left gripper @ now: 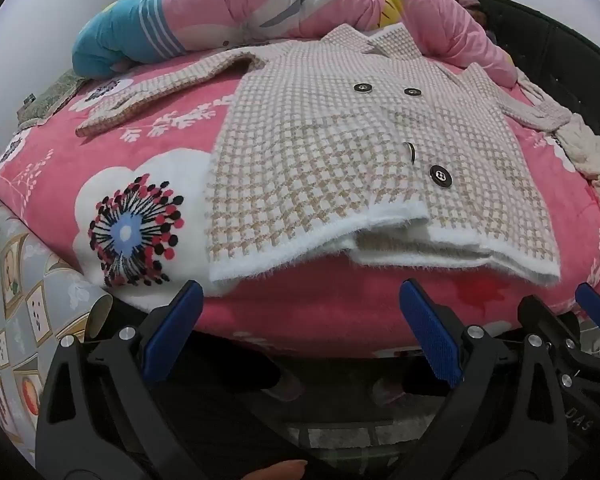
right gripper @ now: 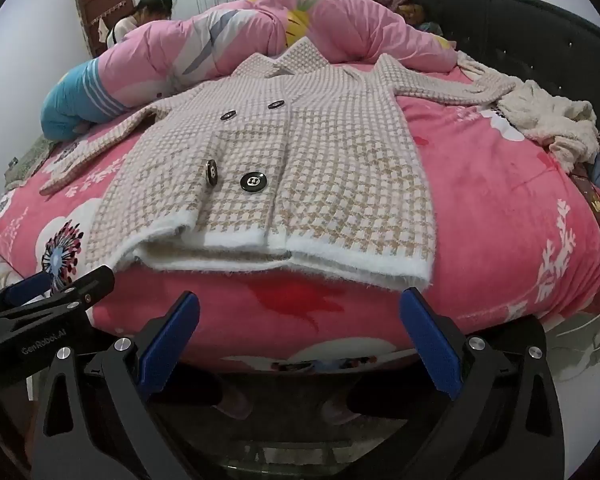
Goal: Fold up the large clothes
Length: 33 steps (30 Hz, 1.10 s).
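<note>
A checked knitted coat (left gripper: 340, 152) lies face up and spread flat on a bed (left gripper: 292, 312), hem toward the cameras, collar toward a rolled pink quilt (left gripper: 284, 4) at the far side, one sleeve stretched out to each side. The left gripper (left gripper: 300, 328) and right gripper (right gripper: 300, 332) hang side by side just short of the white hem, both tilted downward, fingers spread as wide as they go and holding nothing.

The fold looks not yet begun. A clean start probably means pinching both layers at the hem corners or bringing the sleeves in across the chest first; the fuzzy knit looks thick and soft, so a shallow bite may catch only the top layer, and the front flap near the large black button (right gripper: 253, 181) already gapes.

The bed carries a pink flowered blanket, soft and uneven. A cream garment (right gripper: 552, 124) lies heaped near the dark headboard (right gripper: 520, 28). A person (right gripper: 148, 12) sits beyond the quilt, near a brown door (right gripper: 104, 4).
</note>
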{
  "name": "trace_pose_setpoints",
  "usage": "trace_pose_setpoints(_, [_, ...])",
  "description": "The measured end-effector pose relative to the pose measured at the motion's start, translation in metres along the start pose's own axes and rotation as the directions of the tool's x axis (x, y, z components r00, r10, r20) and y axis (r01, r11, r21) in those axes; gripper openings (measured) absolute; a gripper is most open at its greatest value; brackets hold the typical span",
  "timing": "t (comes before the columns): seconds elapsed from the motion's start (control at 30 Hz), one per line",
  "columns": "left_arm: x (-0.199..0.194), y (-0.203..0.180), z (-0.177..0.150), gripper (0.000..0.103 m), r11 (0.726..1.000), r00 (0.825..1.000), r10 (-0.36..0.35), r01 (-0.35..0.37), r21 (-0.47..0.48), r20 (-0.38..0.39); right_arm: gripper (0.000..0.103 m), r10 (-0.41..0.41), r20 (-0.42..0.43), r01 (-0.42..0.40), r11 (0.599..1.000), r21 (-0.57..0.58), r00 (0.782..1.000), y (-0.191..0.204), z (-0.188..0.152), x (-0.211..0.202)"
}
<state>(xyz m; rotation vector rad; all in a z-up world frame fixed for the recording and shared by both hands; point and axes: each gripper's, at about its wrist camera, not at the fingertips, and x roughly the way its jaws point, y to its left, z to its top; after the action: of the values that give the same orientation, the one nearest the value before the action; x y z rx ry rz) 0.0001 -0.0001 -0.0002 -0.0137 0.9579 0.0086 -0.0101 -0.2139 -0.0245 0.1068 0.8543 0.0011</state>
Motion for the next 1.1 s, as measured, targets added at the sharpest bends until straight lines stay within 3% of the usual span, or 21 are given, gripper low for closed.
trace_pose_setpoints(1.1, [-0.0018,-0.0005,-0.0005,0.095,1.000,1.000,-0.003,0.003,-0.002,0.005,0.097,-0.006,0.002,0.006,1.000,-0.005,1.000,0.0039,0.0017,-0.0042])
